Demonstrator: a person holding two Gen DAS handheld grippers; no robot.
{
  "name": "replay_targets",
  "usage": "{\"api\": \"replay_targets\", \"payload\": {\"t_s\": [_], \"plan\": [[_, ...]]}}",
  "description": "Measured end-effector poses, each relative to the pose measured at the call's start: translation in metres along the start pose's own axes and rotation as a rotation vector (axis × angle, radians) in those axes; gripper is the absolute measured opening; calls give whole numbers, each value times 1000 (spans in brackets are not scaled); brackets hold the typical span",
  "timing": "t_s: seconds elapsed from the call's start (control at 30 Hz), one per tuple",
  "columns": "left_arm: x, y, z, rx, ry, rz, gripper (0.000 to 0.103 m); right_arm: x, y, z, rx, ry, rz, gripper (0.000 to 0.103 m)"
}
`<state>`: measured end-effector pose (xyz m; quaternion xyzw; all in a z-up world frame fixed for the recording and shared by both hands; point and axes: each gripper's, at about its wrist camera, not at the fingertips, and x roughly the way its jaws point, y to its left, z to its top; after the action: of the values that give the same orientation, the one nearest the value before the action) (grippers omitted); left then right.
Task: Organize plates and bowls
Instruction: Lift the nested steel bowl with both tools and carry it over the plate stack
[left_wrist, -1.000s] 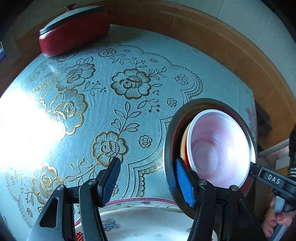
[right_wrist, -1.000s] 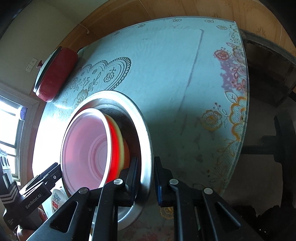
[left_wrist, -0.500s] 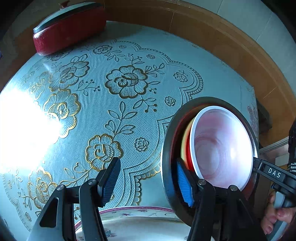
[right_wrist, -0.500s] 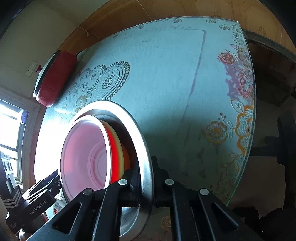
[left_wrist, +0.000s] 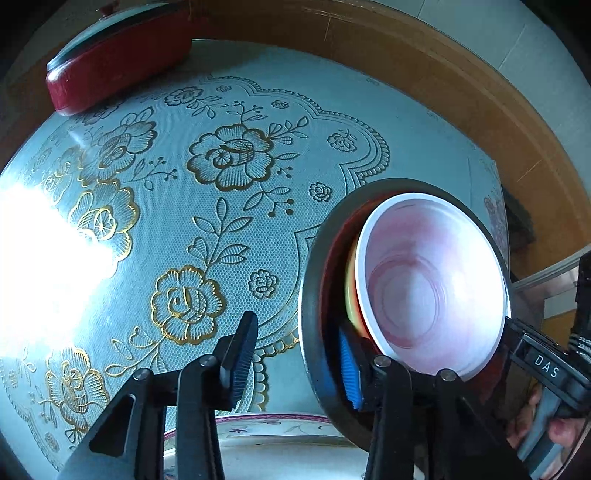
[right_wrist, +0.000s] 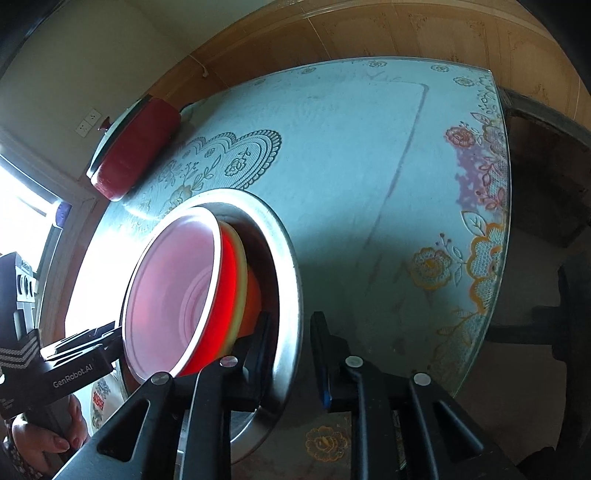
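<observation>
A: Where do the bowls stand?

B: They're nested near the right edge of the table (left_wrist: 258, 110). A big steel bowl (right_wrist: 291, 280) holds a yellow bowl (right_wrist: 242, 266), and a red bowl (right_wrist: 173, 295) with a pale inside sits in that, tipped toward the left.

A: What about the left gripper (left_wrist: 295, 354)?

B: Its jaws are closing across the steel bowl's near-left rim. One blue pad is inside the bowl, the other hangs outside over the flowered cloth, apart from the wall, so nothing is pinched yet.

A: And the right gripper (right_wrist: 291, 354)?

B: It straddles the rim on the other side, one finger inside by the yellow bowl, one outside. The jaws are opening, and a gap shows between the outer pad and the steel.

A: Anything else on the table?

B: A flowered plate (left_wrist: 280, 435) lies just near the left gripper, beside the steel bowl. A red pot (left_wrist: 118, 62) with a lid sits at the far left edge.
</observation>
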<state>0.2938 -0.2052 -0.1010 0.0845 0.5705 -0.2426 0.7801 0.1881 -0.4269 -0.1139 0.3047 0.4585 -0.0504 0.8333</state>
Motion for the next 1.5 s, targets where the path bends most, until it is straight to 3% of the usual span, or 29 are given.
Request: {"api": "replay_targets", "payload": {"t_s": [0.2, 0.33, 0.37, 0.67, 0.77, 0.93, 1.17, 1.5], "plan": [[4, 1, 1, -8, 2, -10, 38, -2, 7, -2, -87, -1, -25, 21], [5, -3, 3, 20, 5, -46, 18, 0, 7, 2, -97, -9, -26, 21], [5, -6, 3, 36, 1, -40, 17, 1, 6, 2, -89, -12, -22, 20], [4, -7, 0, 63, -28, -71, 16, -1, 5, 1, -84, -16, 8, 10], [1, -5, 0, 43, -45, -96, 15, 1, 15, -1, -160, -16, -38, 10], [-4, -12, 2, 72, -68, -104, 16, 1, 5, 2, -80, -14, -11, 8], [-14, -19, 4, 84, -103, -113, 16, -7, 6, 1, -105, -43, -25, 8], [-29, -10, -9, -22, -128, -132, 16, -18, 19, 0, -150, -62, -23, 8]]}}
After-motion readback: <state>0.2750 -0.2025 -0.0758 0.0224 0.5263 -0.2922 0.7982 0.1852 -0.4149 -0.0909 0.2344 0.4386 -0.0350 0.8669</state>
